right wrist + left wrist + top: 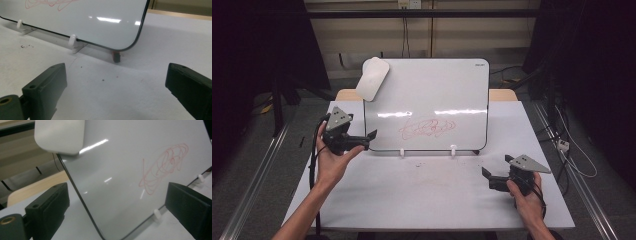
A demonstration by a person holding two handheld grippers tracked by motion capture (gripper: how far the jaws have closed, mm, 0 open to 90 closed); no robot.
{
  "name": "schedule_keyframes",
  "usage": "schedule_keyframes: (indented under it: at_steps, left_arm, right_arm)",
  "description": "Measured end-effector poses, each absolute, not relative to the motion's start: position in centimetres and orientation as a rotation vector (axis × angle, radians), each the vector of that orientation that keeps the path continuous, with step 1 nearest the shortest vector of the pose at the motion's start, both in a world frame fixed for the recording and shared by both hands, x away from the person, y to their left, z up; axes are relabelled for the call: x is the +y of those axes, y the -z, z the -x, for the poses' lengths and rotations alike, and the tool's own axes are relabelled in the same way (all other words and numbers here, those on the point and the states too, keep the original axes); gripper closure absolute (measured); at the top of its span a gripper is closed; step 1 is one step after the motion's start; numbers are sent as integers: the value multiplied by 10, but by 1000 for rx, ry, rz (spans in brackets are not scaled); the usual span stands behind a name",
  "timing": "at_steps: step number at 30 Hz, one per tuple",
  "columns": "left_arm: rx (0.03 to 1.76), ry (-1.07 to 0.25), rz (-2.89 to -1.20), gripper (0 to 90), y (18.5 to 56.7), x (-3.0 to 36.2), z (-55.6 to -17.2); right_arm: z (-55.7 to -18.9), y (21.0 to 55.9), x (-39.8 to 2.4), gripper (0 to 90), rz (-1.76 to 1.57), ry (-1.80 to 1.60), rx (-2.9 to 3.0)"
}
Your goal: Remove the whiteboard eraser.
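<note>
Left claw (371, 135), jaws apart and holding nothing, sits at the whiteboard's (427, 90) near-left corner; right claw (486, 175), likewise apart, rests on the worktop (422, 195).

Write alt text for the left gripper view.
The left gripper's two open black jaws frame the edge of a tilted whiteboard bearing a red scribble. A white eraser sits at the board's upper corner, on a white table.

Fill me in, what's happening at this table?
A person holds a gripper in each hand. The left gripper, fingers open and holding nothing, is raised at the left edge of the whiteboard, which bears a red scribble and a white eraser at its top corner. The right gripper waits open over the table.
</note>
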State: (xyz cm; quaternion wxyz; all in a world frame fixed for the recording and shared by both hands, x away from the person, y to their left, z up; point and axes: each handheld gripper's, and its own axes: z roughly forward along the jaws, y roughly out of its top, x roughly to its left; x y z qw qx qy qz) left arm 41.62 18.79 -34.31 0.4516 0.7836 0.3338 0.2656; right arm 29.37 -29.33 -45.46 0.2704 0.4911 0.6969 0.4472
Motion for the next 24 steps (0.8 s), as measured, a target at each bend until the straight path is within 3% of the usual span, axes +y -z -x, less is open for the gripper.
schedule_keyframes:
  at_steps: [11, 19, 24]
  left_arm:
    - [804, -778, -1907, 68, 314, 171, -447]
    - [809, -809, -1889, 78, 317, 166, -457]
    - [789, -903, -1897, 92, 311, 164, -467]
  right_arm:
    - [-293, 454, -292, 38, -1308, -1209, 1885]
    - [-294, 455, -293, 38, -1310, -1207, 1884]
    - [-293, 455, -293, 38, -1307, -1207, 1889]
